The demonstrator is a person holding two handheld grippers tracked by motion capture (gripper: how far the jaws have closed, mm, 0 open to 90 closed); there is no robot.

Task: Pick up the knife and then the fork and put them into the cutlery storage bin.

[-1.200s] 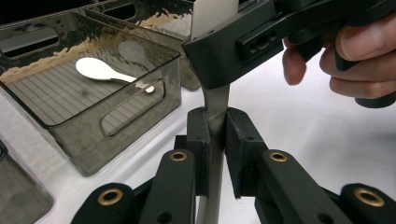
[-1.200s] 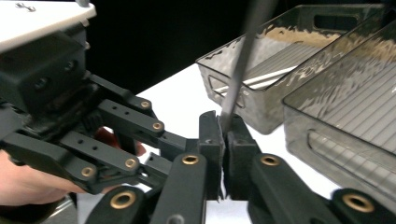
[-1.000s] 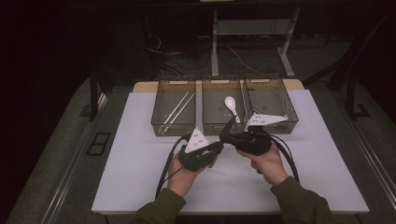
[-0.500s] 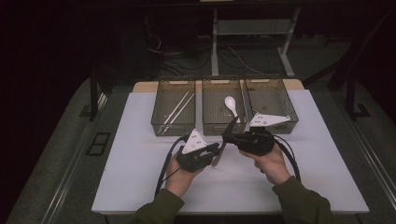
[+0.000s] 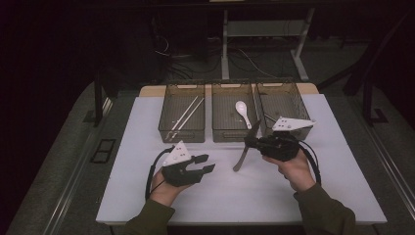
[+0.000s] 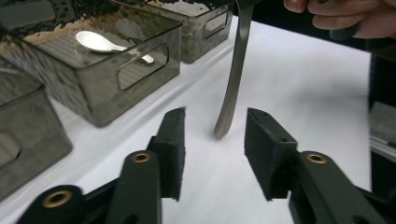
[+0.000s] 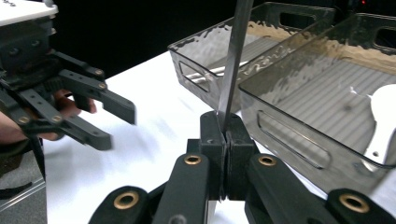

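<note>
A: Right gripper (image 5: 250,142) at about four o'clock on the white table (image 5: 147,127), jaws pressed together on a metal knife (image 5: 242,157)?

B: Yes. Clamped on the blade end (image 7: 223,116), handle hanging down toward the mat, tip close to the surface.

A: And the left gripper (image 5: 204,164)?

B: At seven o'clock, jaws apart, just been opening; nothing pinched between the pads (image 6: 173,154). Knife handle (image 6: 229,100) seen just beyond the gap, not touched.

A: Beyond them?

B: Three smoky plastic bins at twelve o'clock. Chopsticks (image 5: 185,115) in the left bin (image 5: 182,133), white spoon (image 5: 243,111) in the middle bin (image 5: 230,134), right bin (image 5: 303,131) partly behind the right gripper.
</note>
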